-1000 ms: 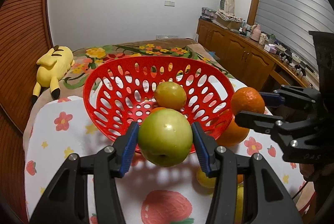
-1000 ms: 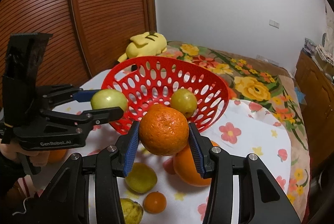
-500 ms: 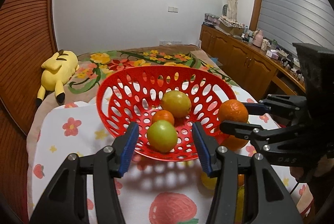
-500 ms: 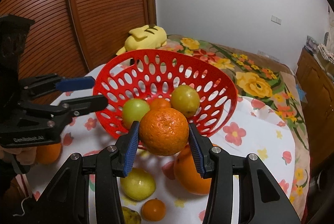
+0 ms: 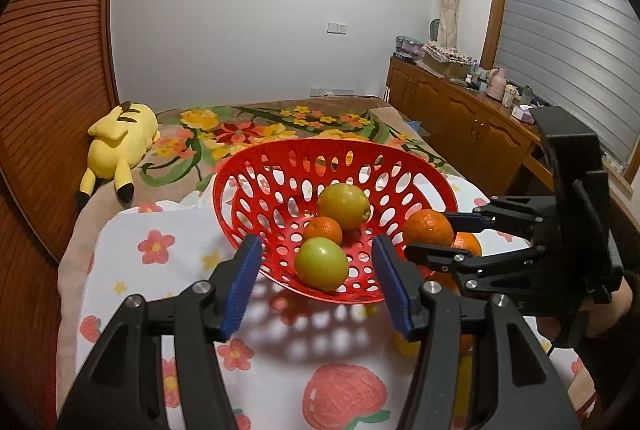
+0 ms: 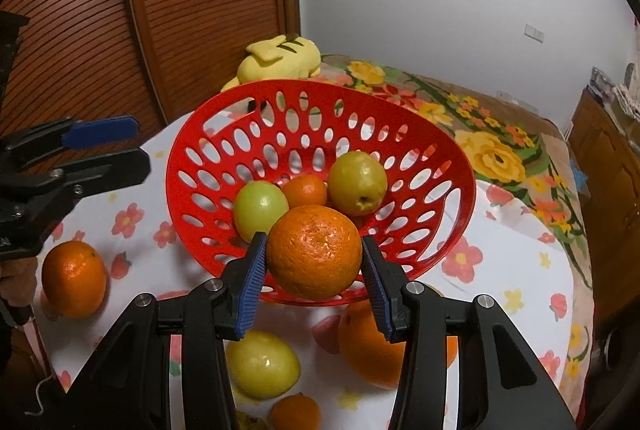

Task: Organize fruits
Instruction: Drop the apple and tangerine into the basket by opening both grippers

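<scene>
Green apple [image 5: 321, 264] now in basket [image 5: 256, 185] | left jaws opening, empty | right jaws grip orange [image 6: 314, 252]

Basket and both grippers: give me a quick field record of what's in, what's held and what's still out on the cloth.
basket: red perforated basket on the flowered cloth
in basket: green apple, small orange, yellow-green pear
left gripper: jaws opening, nothing between them
right gripper: shut on large orange, at the basket's near rim
on cloth: orange, lemon, big orange, small orange at the bottom edge
</scene>
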Demonstrator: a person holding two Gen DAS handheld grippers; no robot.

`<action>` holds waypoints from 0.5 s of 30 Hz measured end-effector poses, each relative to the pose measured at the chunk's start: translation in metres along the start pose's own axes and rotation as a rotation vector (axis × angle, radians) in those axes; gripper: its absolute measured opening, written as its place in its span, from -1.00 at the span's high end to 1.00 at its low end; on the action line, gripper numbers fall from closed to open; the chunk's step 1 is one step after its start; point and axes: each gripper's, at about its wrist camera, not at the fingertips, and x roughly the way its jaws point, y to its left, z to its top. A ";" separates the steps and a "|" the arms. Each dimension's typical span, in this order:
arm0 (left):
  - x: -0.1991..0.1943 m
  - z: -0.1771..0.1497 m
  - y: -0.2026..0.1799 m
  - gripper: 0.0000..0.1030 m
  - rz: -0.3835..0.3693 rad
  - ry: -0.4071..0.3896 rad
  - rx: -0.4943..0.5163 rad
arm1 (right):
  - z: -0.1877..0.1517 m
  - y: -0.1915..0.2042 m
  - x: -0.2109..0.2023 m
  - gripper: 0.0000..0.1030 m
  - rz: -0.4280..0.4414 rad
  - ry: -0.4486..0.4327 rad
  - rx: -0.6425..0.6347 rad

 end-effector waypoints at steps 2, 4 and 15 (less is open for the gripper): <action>-0.001 0.000 0.000 -0.12 -0.001 -0.001 0.001 | 0.001 0.000 0.001 0.09 0.000 0.000 -0.002; -0.003 -0.001 0.000 -0.13 -0.001 -0.002 0.003 | 0.002 0.001 0.001 0.09 0.001 -0.003 0.002; -0.012 -0.005 0.002 -0.14 -0.002 -0.004 0.008 | -0.001 0.005 -0.023 0.09 0.006 -0.044 0.001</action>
